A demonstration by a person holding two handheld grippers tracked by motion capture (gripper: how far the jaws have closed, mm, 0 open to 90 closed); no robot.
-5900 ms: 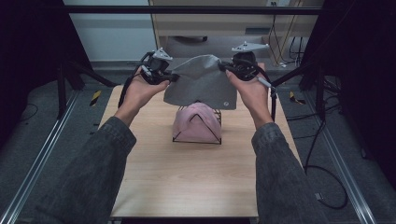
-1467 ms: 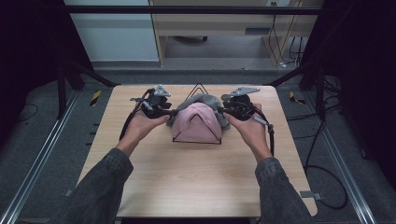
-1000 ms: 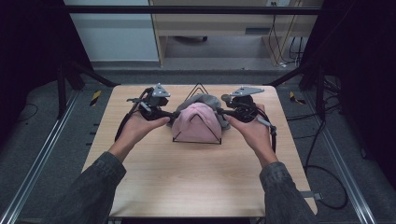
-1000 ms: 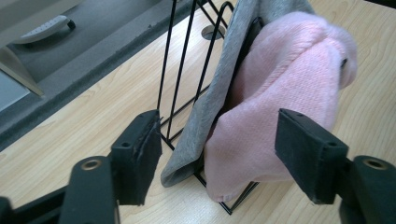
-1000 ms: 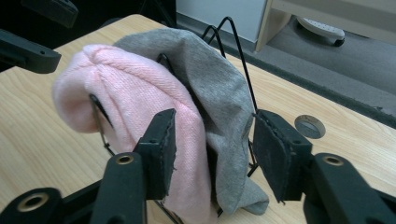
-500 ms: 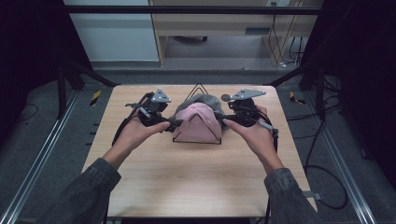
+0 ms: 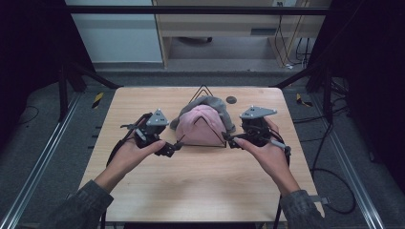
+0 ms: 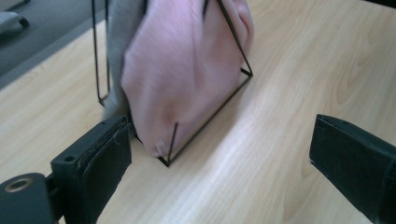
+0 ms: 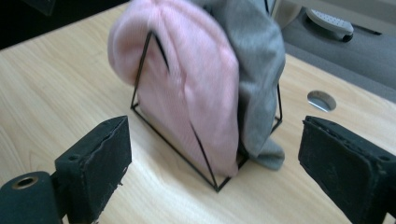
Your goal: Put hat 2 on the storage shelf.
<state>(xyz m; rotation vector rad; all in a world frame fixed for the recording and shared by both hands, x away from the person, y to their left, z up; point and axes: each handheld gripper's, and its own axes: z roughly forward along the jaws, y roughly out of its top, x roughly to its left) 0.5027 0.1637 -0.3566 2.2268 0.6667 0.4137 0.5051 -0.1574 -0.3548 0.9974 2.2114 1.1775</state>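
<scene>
I'd just opened both sets of jaws wide, nothing held: left gripper & right gripper flanked the rack w/ pink hat and grey hat.

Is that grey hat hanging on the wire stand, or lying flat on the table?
Hanging. The grey hat is draped over the black wire stand behind the pink hat, its lower edge reaching the table.
</scene>
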